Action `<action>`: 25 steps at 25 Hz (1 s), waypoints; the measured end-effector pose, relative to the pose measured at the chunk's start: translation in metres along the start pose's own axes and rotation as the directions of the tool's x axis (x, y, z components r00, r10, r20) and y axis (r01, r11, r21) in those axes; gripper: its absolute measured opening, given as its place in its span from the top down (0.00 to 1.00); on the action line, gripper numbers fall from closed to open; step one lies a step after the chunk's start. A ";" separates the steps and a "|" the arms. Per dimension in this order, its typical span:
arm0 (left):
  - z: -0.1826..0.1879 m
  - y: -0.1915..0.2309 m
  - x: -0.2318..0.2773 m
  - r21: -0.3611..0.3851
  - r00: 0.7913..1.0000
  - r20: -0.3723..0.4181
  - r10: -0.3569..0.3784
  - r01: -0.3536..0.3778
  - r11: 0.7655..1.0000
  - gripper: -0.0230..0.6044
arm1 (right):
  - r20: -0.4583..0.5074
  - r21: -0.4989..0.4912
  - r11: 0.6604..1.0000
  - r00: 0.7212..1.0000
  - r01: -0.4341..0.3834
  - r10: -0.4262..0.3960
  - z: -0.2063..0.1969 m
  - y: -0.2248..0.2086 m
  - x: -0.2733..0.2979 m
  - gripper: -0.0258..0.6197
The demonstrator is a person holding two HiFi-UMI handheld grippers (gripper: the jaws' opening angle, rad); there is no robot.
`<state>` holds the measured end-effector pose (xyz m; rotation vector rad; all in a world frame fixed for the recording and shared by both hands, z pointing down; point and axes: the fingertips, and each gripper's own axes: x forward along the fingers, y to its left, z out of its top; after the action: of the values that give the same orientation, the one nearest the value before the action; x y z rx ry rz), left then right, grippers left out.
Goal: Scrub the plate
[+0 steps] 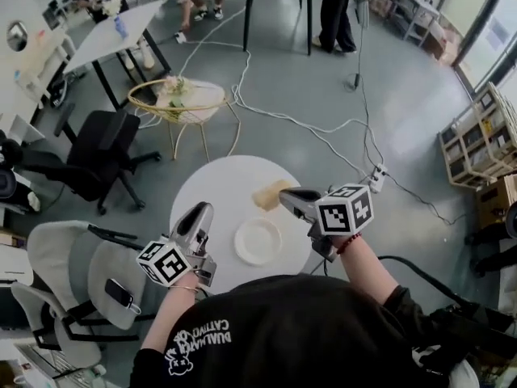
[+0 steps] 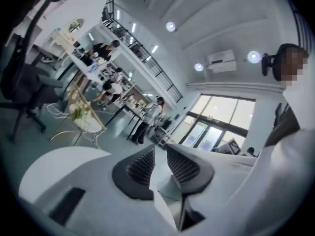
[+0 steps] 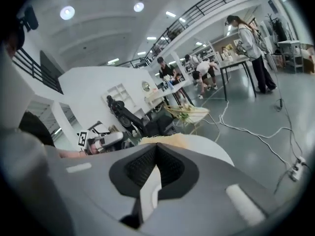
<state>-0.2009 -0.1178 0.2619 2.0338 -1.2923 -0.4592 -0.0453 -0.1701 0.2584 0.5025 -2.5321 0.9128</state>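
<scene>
A white plate [image 1: 258, 241] lies on the round white table [image 1: 210, 192], towards its near edge. A yellowish sponge [image 1: 268, 194] rests on the table just beyond the plate. My right gripper [image 1: 284, 194] is shut, with its tips right at the sponge's right edge; in the right gripper view the sponge [image 3: 177, 139] shows just past the closed tips [image 3: 156, 145], and I cannot tell whether they touch it. My left gripper [image 1: 202, 210] hovers over the table's left side, left of the plate. A gap shows between its jaws [image 2: 158, 149] and nothing is in it.
A grey office chair [image 1: 73, 273] stands close at the left, a black one [image 1: 97, 156] behind it. Beyond the table are a wire-frame side table with a plant [image 1: 179, 99], floor cables [image 1: 323, 136] and a power strip [image 1: 377, 176]. Wooden shelves [image 1: 481, 140] stand right. People stand at far tables.
</scene>
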 end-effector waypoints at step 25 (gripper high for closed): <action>0.133 -0.142 -0.068 0.344 0.958 0.172 -0.230 0.160 0.925 0.98 | 0.370 -0.294 0.933 0.876 -0.206 0.310 0.137 0.167 -0.075 0.95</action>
<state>-0.2189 -0.0637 0.0639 2.4639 -1.3663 -0.5973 -0.0912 -0.1256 0.0389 0.3016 -3.1068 0.6063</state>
